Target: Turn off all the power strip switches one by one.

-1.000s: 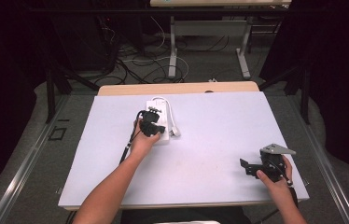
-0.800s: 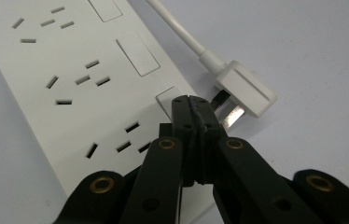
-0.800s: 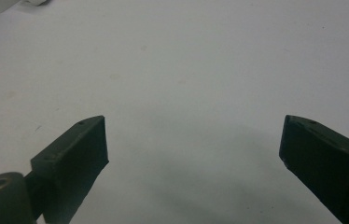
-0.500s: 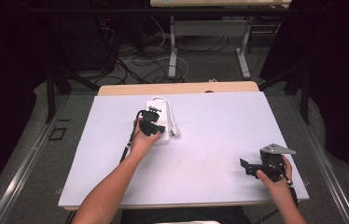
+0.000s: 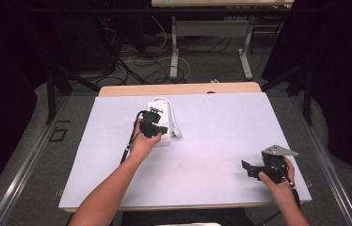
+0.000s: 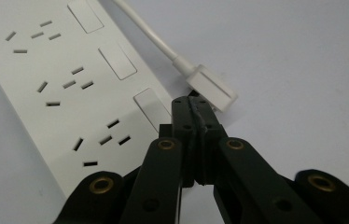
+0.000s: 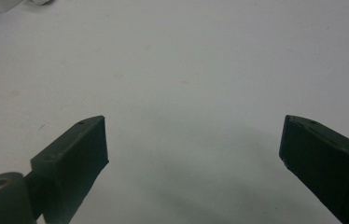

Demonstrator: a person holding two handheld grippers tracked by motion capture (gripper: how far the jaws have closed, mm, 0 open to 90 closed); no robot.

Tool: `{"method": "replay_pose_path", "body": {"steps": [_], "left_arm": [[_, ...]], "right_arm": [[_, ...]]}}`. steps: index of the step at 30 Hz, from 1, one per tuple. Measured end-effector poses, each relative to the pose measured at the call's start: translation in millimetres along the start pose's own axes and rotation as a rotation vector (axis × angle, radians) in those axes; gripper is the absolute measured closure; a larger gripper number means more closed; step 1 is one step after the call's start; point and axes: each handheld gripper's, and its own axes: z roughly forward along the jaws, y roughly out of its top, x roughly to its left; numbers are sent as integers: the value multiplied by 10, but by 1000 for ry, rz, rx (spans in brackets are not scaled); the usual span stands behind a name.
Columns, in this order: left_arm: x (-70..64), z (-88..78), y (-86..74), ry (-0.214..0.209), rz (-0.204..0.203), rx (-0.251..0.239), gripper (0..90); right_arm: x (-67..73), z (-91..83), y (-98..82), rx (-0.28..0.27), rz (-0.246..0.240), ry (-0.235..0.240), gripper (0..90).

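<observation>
A white power strip (image 5: 164, 115) (image 6: 65, 79) with several sockets and rocker switches lies at the middle left of the table. Its white cable (image 6: 147, 30) ends in a flat white plug (image 5: 178, 133) (image 6: 212, 87) lying on the table beside the strip. My left gripper (image 5: 159, 130) (image 6: 192, 100) hovers over the strip's near end. It is shut, pads pressed together with nothing between them, and the tips sit right at the plug's near edge. My right gripper (image 5: 248, 168) (image 7: 193, 144) rests open at the near right, with bare table surface between its fingers.
The table (image 5: 221, 122) has a pale lilac-white top with a wooden strip (image 5: 179, 89) along the far edge. Beyond it, cables and desk legs (image 5: 174, 52) stand on the floor. A metal rail (image 5: 33, 160) runs along the left side.
</observation>
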Motion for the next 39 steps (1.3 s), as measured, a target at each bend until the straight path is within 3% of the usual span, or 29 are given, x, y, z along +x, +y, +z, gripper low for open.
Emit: {"method": "replay_pose_path", "body": {"steps": [8, 12, 13, 18, 24, 30, 39], "left_arm": [[-28, -252, -64, -37, 9, -36, 805], [-10, -353, -139, -53, -6, -61, 726], [9, -381, -158, -55, 6, -69, 701], [83, -509, -266, -41, -27, -108, 591], [197, -658, -406, 10, -16, -133, 505], [344, -792, -580, 54, -35, -158, 408], [515, -977, -838, 81, -73, -220, 304]], "right_arm": [[1, -7, 7, -6, 6, 2, 72], [3, -6, 5, -3, 9, -2, 72], [2, -6, 5, -3, 7, -1, 72], [-2, -13, 4, -7, 3, -5, 72], [-3, -17, 3, -7, 6, -6, 72], [-7, -14, -1, -5, 5, -10, 72], [1, -11, 1, -6, 2, -12, 72]]}}
